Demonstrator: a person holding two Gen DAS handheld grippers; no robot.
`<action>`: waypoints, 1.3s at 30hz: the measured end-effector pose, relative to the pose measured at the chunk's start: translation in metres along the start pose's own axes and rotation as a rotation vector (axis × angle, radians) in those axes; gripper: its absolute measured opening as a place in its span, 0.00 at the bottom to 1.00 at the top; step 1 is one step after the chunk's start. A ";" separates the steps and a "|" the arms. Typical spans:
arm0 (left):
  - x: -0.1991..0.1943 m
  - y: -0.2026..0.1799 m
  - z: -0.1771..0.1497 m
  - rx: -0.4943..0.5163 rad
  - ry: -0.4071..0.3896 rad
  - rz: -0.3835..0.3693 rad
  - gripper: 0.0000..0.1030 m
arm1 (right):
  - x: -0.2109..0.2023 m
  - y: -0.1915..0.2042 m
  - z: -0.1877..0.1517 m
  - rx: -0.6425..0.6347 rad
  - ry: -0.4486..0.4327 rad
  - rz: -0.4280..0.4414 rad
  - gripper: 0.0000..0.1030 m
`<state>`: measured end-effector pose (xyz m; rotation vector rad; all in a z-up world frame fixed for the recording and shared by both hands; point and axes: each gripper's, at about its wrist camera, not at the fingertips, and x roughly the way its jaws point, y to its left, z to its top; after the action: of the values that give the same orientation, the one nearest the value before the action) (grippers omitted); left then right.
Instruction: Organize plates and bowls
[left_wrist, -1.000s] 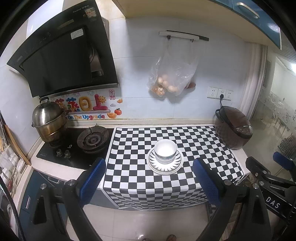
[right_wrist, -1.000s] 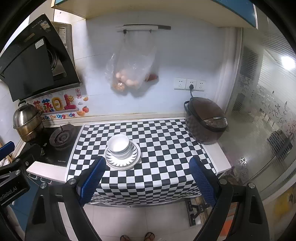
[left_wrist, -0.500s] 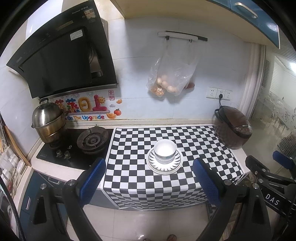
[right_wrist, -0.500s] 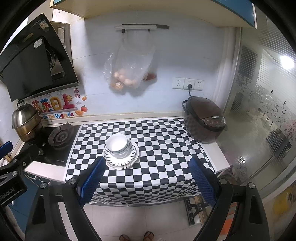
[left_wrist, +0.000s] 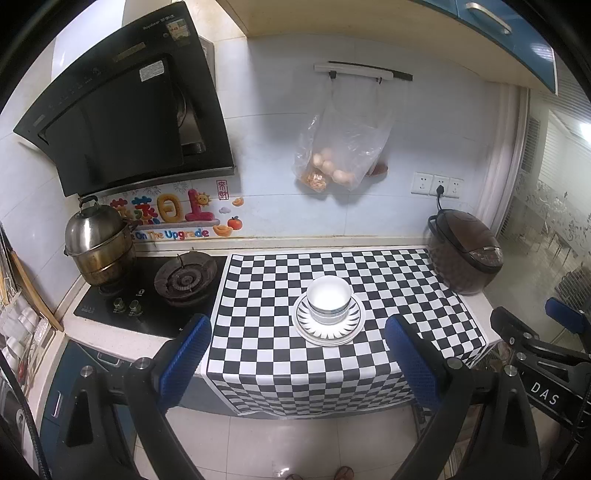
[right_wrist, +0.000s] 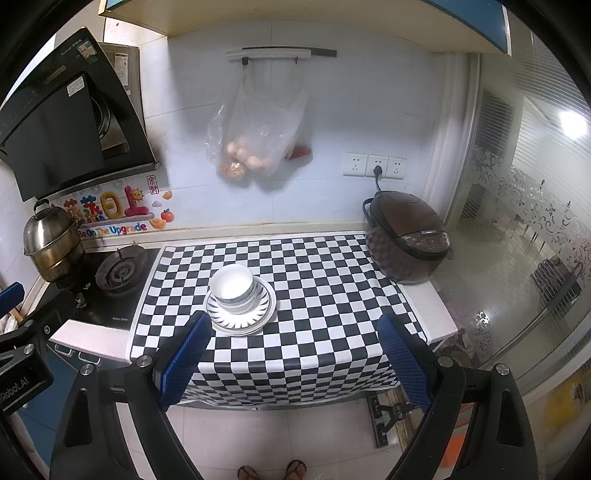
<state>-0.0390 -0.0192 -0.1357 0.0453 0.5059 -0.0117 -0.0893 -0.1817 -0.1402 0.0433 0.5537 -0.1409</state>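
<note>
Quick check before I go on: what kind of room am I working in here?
Most likely a small home kitchen. A gas stove sits under a black range hood, a rice cooker is plugged in by the wall, and the stacked bowls rest on a plate on the checkered counter cloth.

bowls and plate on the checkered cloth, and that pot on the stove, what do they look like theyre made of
Bowls: likely glazed ceramic, smooth glossy white with dark bands outside.
Plate: probably the same glazed ceramic, white with dark radiating stripes on its rim.
Pot: metal, seemingly stainless steel, with a mirror-bright lid and a browned, tarnished lower body.
</note>
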 end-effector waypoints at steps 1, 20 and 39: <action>0.000 0.000 0.000 0.000 0.000 0.000 0.93 | 0.000 0.000 0.000 0.000 0.000 0.000 0.91; -0.002 0.001 0.000 -0.004 -0.002 0.002 0.93 | -0.001 -0.001 -0.002 0.004 0.004 0.004 0.91; 0.003 0.008 0.001 -0.001 0.010 -0.003 0.93 | 0.004 -0.007 -0.002 0.017 0.010 0.011 0.91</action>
<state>-0.0358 -0.0111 -0.1357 0.0432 0.5163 -0.0140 -0.0881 -0.1888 -0.1437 0.0632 0.5619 -0.1345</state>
